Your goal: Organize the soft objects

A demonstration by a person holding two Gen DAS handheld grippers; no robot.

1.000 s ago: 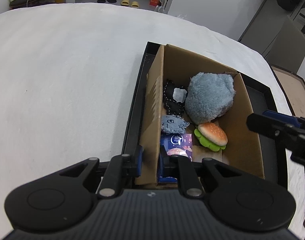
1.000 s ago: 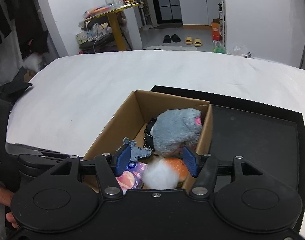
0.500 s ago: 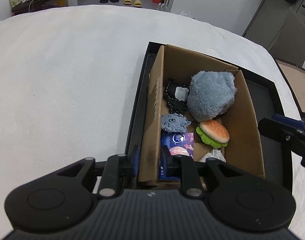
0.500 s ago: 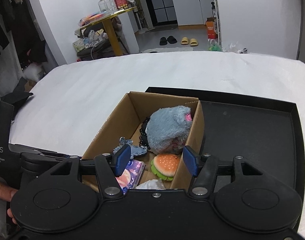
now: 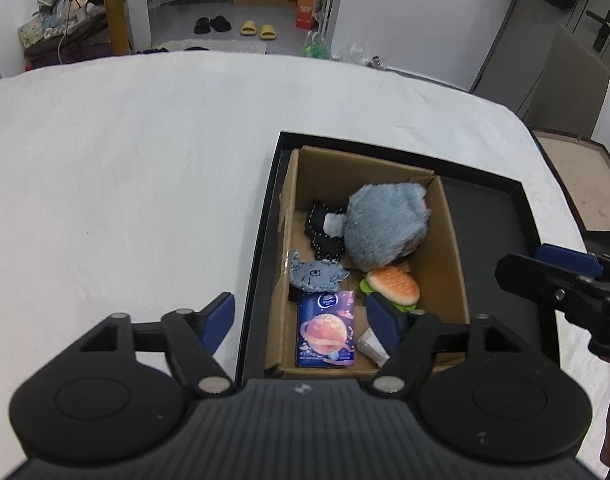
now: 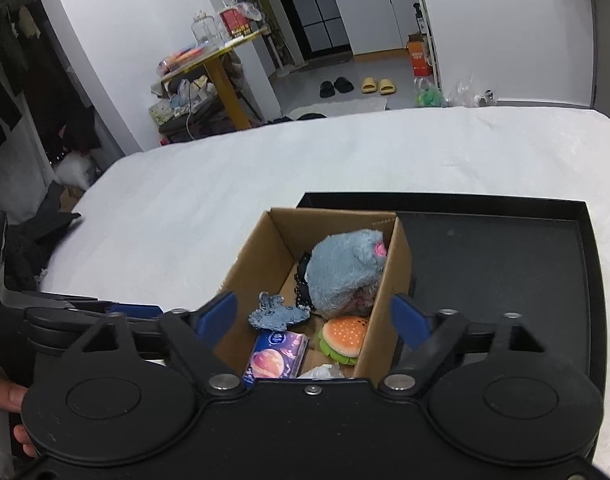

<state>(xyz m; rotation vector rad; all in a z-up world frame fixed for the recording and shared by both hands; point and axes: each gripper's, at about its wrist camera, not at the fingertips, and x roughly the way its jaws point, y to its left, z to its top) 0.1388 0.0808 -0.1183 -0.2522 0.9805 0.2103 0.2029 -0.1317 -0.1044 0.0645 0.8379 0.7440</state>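
A cardboard box (image 5: pixel 451 236) (image 6: pixel 257 264) stands at the left end of a black tray (image 5: pixel 501 216) (image 6: pixel 497 264). In it lie a grey-blue plush (image 5: pixel 385 226) (image 6: pixel 341 272), a toy burger (image 5: pixel 393 284) (image 6: pixel 345 334), a small denim cat (image 5: pixel 315 274) (image 6: pixel 279 314), a black patch (image 5: pixel 323 230), a purple tissue pack (image 5: pixel 327 328) (image 6: pixel 277 354) and crumpled white tissue (image 5: pixel 371 346) (image 6: pixel 323 371). My left gripper (image 5: pixel 301 316) is open and empty above the box's near end. My right gripper (image 6: pixel 313 318) is open and empty above the box; it also shows in the left wrist view (image 5: pixel 561 280).
The tray lies on a white cloth-covered table (image 5: pixel 125 184) (image 6: pixel 209 184). The tray's right part is bare. Beyond the table are a yellow table with clutter (image 6: pixel 209 64), shoes on the floor (image 6: pixel 357 86) and a brown board (image 5: pixel 581 176).
My left gripper let go of the box's left wall, opened wide and rose back. My right gripper dropped the white tissue into the box, opened wider and pulled up.
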